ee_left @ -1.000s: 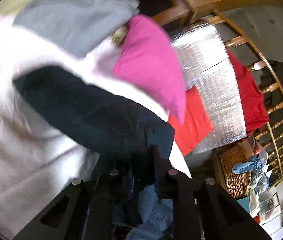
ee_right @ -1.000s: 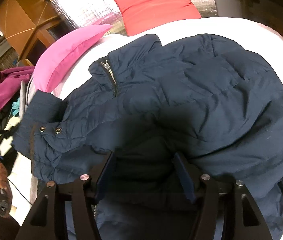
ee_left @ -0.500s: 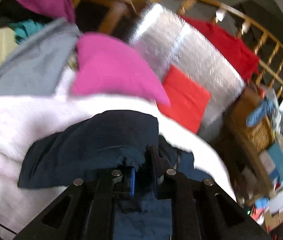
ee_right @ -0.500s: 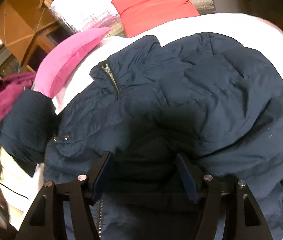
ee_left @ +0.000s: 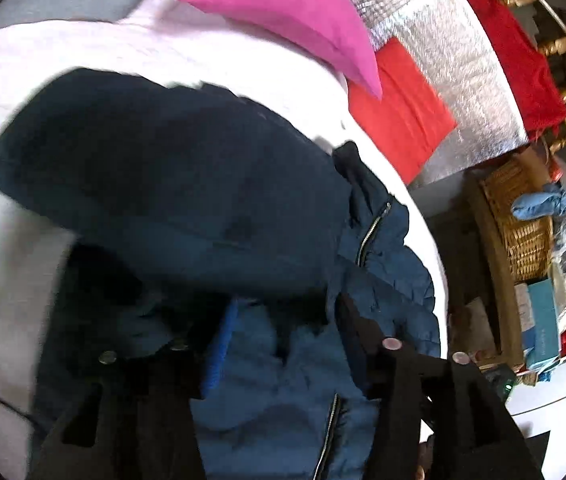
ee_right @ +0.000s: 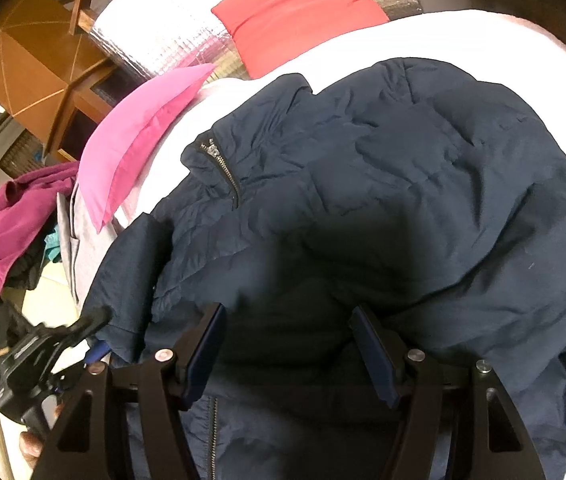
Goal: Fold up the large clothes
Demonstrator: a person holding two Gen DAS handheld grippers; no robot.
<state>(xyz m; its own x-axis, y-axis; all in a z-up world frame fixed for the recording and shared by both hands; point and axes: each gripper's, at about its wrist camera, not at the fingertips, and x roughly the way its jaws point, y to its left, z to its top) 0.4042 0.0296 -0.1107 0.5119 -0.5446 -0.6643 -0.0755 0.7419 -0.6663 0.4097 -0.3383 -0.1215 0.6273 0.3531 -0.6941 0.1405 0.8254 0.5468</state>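
Since the sleeve [ee_left: 155, 184] now lies across the jacket [ee_right: 423, 184]:
Left gripper [ee_left: 283, 344]: fingers just parted, holding nothing; lift clear.
Right gripper [ee_right: 287, 344]: fingers apart, empty; press padding flat.

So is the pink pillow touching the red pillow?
Touching. In the left wrist view, the pink pillow's pointed corner lies on top of the red pillow, with no gap showing.

White bed [ee_left: 83, 56], pink pillow [ee_left: 283, 12], red pillow [ee_right: 299, 12], wicker basket [ee_left: 523, 220], wooden furniture [ee_right: 43, 72]
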